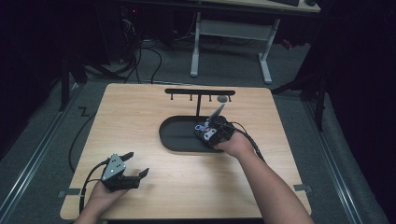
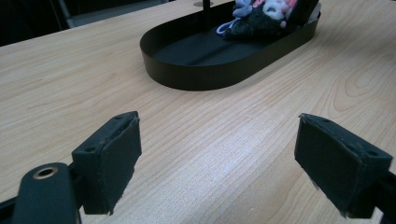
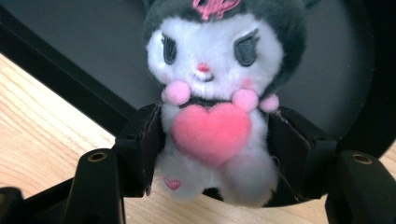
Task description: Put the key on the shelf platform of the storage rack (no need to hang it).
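Observation:
A small plush toy, white with a dark hood and a pink heart on its chest, sits between the jaws of my right gripper, which presses on its sides over the rim of a black oval tray. From above, that gripper is over the right end of the tray. The plush lies at the tray's far end in the left gripper view. My left gripper rests near the table's front left, open, with bare wood between its pads.
A black T-shaped stand with hooks rises from the tray's back edge. The wooden table ends close behind my left hand. Desk legs and cables lie on the floor beyond.

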